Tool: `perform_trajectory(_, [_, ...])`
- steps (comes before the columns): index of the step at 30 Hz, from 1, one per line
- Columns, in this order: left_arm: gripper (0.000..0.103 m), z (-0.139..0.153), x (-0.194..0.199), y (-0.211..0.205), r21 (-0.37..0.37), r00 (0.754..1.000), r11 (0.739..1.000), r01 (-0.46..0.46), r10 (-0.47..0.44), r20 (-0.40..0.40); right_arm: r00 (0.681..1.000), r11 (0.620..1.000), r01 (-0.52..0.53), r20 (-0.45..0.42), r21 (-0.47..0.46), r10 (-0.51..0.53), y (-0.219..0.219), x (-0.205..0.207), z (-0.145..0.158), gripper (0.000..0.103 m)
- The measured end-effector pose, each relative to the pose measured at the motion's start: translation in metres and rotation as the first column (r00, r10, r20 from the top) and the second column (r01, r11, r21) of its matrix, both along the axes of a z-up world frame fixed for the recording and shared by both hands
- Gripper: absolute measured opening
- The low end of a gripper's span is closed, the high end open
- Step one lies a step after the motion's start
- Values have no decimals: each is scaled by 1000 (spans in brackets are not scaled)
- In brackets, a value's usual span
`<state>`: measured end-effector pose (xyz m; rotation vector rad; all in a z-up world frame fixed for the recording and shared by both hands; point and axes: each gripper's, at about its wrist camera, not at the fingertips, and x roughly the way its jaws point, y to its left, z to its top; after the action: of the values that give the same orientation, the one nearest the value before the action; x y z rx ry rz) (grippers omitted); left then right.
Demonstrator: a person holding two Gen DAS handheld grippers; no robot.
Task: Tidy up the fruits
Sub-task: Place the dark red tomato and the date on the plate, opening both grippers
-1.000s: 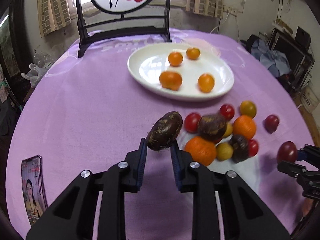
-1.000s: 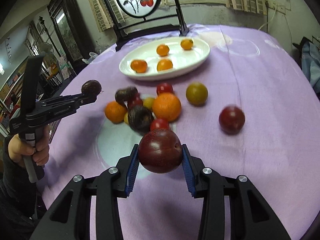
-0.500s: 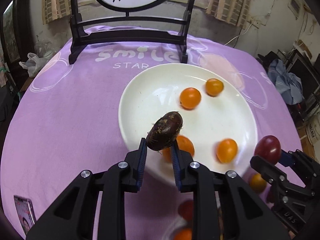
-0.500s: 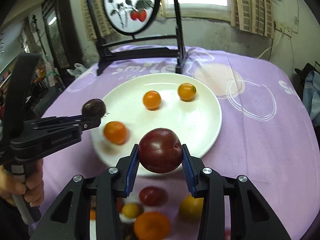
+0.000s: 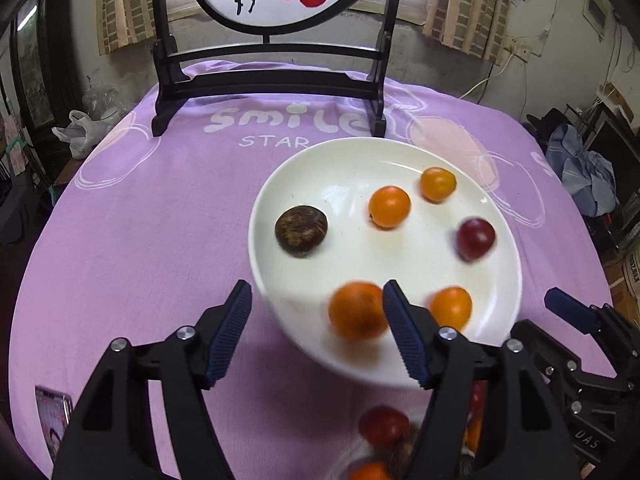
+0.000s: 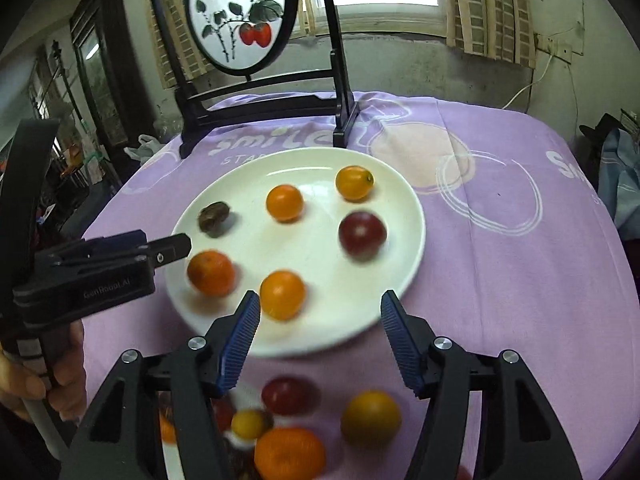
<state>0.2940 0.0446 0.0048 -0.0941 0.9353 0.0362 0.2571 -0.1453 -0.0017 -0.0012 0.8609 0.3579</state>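
Observation:
A white plate sits on the purple tablecloth. In it lie a dark brown fruit, a dark red plum and several orange fruits. My left gripper is open and empty over the plate's near rim; it also shows in the right wrist view. My right gripper is open and empty at the plate's near edge. A pile of loose fruit lies on the cloth below the grippers.
A black wooden stand with a round painted screen stands at the back of the table. A phone lies at the near left. A blue cloth heap sits off the table's right edge.
Both grippers have opened. The dark brown fruit has dropped from the left gripper into the plate, and the dark red plum has dropped from the right gripper into the plate.

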Motion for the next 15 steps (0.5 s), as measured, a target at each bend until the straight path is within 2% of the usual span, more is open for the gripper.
perform_trajectory(6, [73, 9, -61, -6, -10, 999, 999, 36, -36, 36, 1000, 999, -16, 24, -40, 17, -20, -59, -3, 64])
perform_trajectory(7, [74, 9, -71, -7, -14, 999, 999, 38, -38, 39, 1000, 999, -14, 25, -39, 15, -24, -67, -4, 67])
perform_trajectory(9, [76, 7, -92, -9, -22, 998, 999, 41, -40, 43, 1000, 1000, -4, 24, -31, 5, -33, -85, -8, 79])
perform_trajectory(15, [77, -7, -141, -25, 11, 997, 998, 67, -67, 49, 1000, 999, -1, 9, -48, 1, -47, -130, -26, 79])
